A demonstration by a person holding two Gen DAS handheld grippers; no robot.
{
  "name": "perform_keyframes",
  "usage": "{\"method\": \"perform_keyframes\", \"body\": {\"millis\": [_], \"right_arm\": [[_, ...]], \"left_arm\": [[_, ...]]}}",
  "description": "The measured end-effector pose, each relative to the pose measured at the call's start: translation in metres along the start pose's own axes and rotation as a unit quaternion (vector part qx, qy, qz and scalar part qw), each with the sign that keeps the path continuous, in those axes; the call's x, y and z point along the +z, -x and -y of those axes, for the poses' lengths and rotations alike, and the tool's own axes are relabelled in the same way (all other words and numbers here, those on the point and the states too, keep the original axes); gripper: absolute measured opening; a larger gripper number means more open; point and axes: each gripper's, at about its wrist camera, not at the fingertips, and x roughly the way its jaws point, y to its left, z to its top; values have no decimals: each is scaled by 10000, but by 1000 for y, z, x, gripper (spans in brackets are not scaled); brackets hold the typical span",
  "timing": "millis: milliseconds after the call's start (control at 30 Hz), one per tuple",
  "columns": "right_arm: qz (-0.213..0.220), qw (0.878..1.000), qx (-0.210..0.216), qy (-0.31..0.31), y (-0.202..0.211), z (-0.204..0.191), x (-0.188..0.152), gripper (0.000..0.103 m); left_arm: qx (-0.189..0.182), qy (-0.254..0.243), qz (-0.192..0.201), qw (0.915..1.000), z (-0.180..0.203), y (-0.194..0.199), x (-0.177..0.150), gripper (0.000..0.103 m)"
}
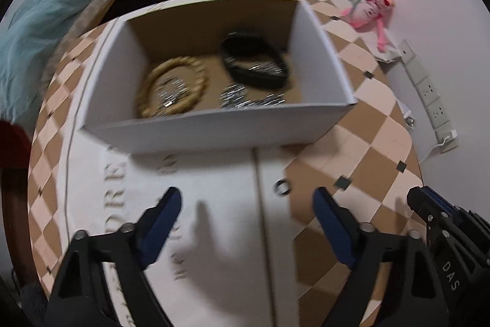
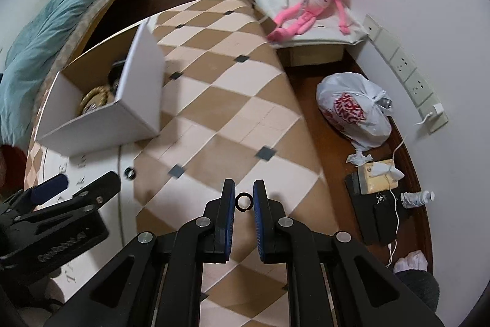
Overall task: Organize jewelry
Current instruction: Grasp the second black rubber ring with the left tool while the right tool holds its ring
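The right gripper (image 2: 244,201) is pinching a small dark ring (image 2: 244,201) between its blue pads (image 2: 230,222), jaws drawn narrow around it, and is holding it above the checkered tabletop (image 2: 232,100) near the front edge. The left gripper (image 1: 246,222) is hanging with its jaws spread wide and nothing between them, over a white sheet (image 1: 214,189) with printed letters that is lying on the tabletop's left side.

A second ring (image 1: 282,187) is lying flat on that sheet, just beside the sheet's right edge and ahead of the left gripper's right finger; from the right wrist it is showing near the tip of the left gripper.

A white box (image 1: 196,129) with a brown inside is sitting open on the far part of the sheet, toward the tabletop's back left corner. Inside it a gold bracelet (image 1: 174,91) is lying on the left, a black band (image 1: 255,63) on the right toward the back wall, and silvery chains (image 1: 245,100) are heaped near the front wall; some more silver bits are lying inside the gold loop. The picture there is blurred, so I cannot tell the chains apart.

Beyond the tabletop's far right corner a pink plush (image 2: 312,5) is sprawling on a white cushion (image 2: 321,32) against the wall. On the floor to the right a white bag (image 2: 355,112) is sitting, with a power strip (image 2: 407,75) running along the wall behind it.
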Motion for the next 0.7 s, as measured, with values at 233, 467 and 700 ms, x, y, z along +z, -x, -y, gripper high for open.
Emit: {"method": "perform_keyframes", "body": {"millis": [233,467,700], "right_arm": [[50,9999,-35,-105,0,8,10,13],[100,9999,-34,-92,6,8,12,13],[284,9992,260,-79,35,3,16,13]], "left_arm": [[-67,-391,-168,9991,19,-20,4,18],[-198,-403,48,9990,18,-15,2,10],[-476,-311,416,9975,0,37,1,10]]}}
